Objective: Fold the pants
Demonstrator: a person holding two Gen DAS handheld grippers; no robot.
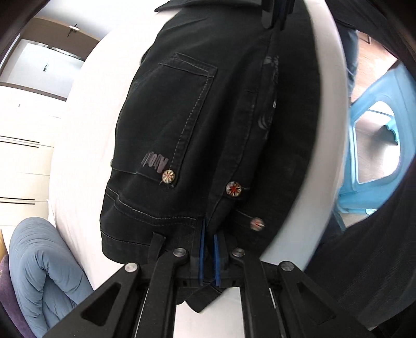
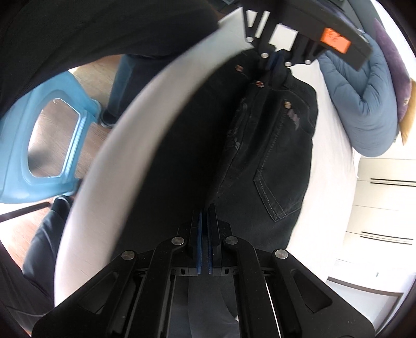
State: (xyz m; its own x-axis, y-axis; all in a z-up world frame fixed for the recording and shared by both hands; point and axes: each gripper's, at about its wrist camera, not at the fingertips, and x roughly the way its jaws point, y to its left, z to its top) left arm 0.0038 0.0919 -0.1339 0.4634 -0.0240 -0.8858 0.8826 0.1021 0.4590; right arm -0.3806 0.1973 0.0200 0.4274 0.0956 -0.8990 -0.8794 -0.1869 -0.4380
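Black jeans (image 1: pixel 208 124) with a stitched back pocket and metal buttons lie lengthwise on the white table (image 1: pixel 85 145). My left gripper (image 1: pixel 209 234) is shut on the waistband end of the pants. My right gripper (image 2: pixel 205 210) is shut on the pants (image 2: pixel 270 156) at the opposite end. In the right wrist view the left gripper (image 2: pixel 275 58) shows at the top, clamped on the waistband. In the left wrist view the right gripper (image 1: pixel 277 18) shows at the top edge, pinching the fabric.
A blue plastic stool (image 1: pixel 374 145) stands on the wooden floor beside the table, also in the right wrist view (image 2: pixel 49 145). A blue padded jacket (image 2: pixel 364 104) lies at the table's far side. White cabinets (image 2: pixel 384 208) stand behind. A person's dark-clothed legs (image 2: pixel 114 85) are near the stool.
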